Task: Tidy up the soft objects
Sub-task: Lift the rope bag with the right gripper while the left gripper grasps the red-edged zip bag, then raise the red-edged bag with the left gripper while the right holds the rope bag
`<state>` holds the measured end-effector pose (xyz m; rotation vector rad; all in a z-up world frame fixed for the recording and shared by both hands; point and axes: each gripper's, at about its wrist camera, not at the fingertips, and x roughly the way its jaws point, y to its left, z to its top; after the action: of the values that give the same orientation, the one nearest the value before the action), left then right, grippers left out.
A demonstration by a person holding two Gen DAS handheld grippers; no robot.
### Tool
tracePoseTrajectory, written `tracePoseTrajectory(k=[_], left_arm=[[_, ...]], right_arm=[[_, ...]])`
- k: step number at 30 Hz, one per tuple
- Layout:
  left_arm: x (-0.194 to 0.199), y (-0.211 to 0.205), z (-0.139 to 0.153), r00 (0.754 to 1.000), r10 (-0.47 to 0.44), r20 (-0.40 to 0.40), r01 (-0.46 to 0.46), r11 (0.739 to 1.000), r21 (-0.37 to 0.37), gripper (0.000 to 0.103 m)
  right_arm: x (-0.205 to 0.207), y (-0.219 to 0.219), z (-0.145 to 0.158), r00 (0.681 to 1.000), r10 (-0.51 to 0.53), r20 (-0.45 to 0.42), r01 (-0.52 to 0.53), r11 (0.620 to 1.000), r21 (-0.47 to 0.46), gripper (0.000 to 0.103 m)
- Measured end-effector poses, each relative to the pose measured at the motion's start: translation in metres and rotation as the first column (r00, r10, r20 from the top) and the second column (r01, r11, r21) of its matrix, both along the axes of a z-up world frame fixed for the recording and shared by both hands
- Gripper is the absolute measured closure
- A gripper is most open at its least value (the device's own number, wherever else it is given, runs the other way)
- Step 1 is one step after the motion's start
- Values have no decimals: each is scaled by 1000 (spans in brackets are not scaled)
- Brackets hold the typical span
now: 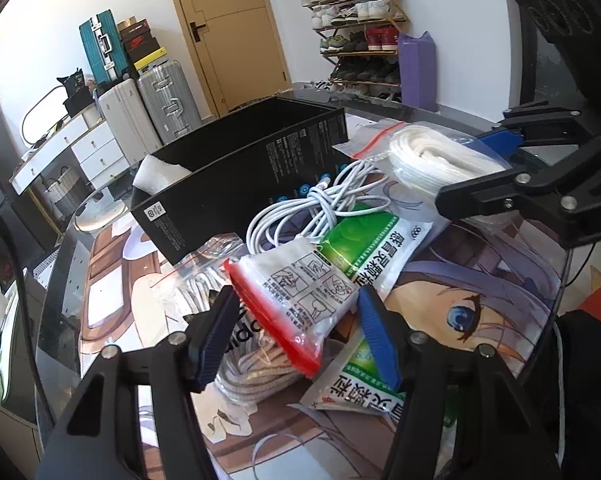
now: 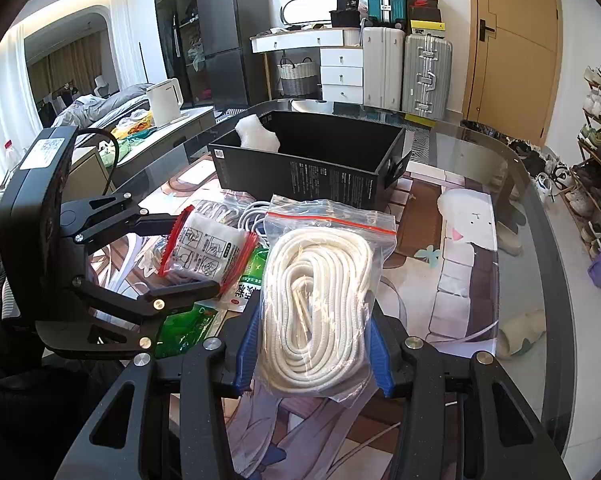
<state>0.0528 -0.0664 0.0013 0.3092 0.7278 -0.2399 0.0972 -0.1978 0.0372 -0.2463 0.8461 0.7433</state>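
Both tongs carry a bag. Our right gripper (image 2: 314,344) has its blue pads pressed against either side of the clear zip bag of coiled white rope with a red seal strip (image 2: 320,300); we read it as clenched on that bag. The bag's long axis runs straight ahead along the fingers, seal end forward, pointing at the open black cardboard box (image 2: 312,172).

Our left gripper (image 1: 296,340) has a small clear pouch with a red zip edge and printed diagrams (image 1: 300,300) between its pads; the right wrist view shows the fingers pinching it from both sides, so we take it as grasped. That pouch hangs above the heap of loose things: a bundled white charging cable (image 1: 312,204) and green-and-white foil sachets (image 1: 368,248).

The box lies ahead of both tongs, its long side facing us, a lump of white foam (image 2: 258,134) in its left end. From the right gripper it lies dead ahead; from the left it sits ahead and up to the left. We judge the right hand better lined up for the drop, aiming for the free space right of the foam.
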Motion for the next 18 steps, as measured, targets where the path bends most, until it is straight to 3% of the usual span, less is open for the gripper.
tracePoseTrajectory(k=[18], left_arm=[[-18, 38, 30, 997, 46, 66, -36, 989, -142, 43]], right_arm=[[-4, -1, 9, 1000, -3, 29, 3, 1000, 23, 56]])
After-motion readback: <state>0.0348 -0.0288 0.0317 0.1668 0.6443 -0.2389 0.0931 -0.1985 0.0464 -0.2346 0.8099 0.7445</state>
